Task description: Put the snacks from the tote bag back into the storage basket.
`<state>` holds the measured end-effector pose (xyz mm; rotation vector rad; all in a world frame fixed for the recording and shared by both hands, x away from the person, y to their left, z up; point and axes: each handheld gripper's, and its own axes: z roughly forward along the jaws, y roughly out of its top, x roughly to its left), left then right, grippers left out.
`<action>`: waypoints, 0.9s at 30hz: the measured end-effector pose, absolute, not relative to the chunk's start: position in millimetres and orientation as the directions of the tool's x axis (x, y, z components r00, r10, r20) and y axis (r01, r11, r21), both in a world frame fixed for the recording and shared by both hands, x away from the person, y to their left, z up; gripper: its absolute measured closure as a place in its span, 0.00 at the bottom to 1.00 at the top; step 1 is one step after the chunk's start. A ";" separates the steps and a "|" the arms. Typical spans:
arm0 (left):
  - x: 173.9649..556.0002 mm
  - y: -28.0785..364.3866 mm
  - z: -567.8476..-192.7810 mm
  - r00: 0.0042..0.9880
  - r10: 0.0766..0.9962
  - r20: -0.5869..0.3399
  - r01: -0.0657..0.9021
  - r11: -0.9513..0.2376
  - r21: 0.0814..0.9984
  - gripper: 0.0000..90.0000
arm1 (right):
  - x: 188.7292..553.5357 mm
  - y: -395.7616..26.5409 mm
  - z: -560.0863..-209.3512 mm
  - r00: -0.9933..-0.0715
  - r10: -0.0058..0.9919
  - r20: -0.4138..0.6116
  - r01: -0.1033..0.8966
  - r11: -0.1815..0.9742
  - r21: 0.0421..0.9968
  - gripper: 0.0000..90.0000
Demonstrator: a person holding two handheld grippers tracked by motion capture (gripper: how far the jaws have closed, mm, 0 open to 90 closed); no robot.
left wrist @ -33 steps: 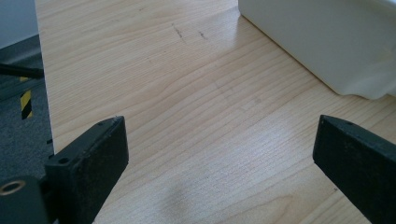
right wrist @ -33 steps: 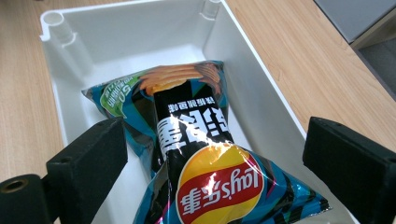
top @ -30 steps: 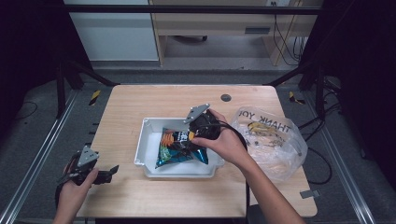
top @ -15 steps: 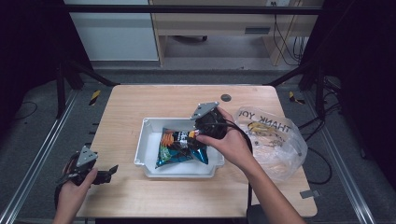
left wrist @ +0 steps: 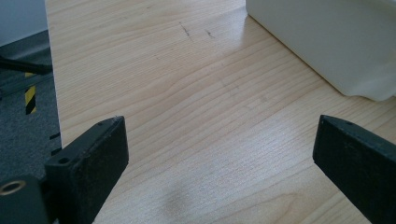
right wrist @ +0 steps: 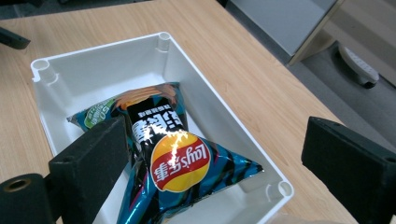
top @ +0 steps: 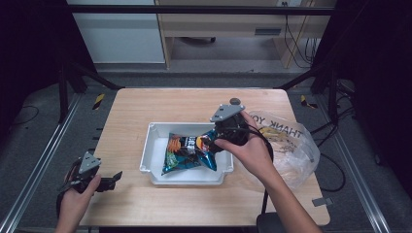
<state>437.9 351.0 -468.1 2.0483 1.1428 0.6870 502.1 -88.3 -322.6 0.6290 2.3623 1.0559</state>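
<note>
A blue and black chip bag (top: 187,151) (right wrist: 173,158) lies slanted in the white tray (top: 150,133) (right wrist: 98,60) at mid-table, its right end propped on the tray's right wall. My right gripper (top: 216,141) (right wrist: 217,140) hovers just over that end, open, jaws wide apart with the bag below and between them, not pinched. My left gripper (top: 111,179) (left wrist: 219,140) rests low over the table's front left corner, open, with bare wood between its jaws.
A clear plastic shopping bag (top: 291,145) with items inside lies right of the tray, under my right forearm. A small dark round thing (top: 235,101) sits near the table's far edge. The tray's corner (left wrist: 355,56) stands ahead of the left gripper.
My right gripper has drifted a little to the right, away from the tray's middle. The chip bag stays in the tray. The left gripper has not moved.
</note>
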 end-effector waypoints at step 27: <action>438.8 352.9 -468.6 0.470 0.877 0.104 0.518 -0.369 0.771 0.03 | 483.1 -141.3 -309.4 -0.694 0.687 -0.216 0.240 0.504 0.830 0.08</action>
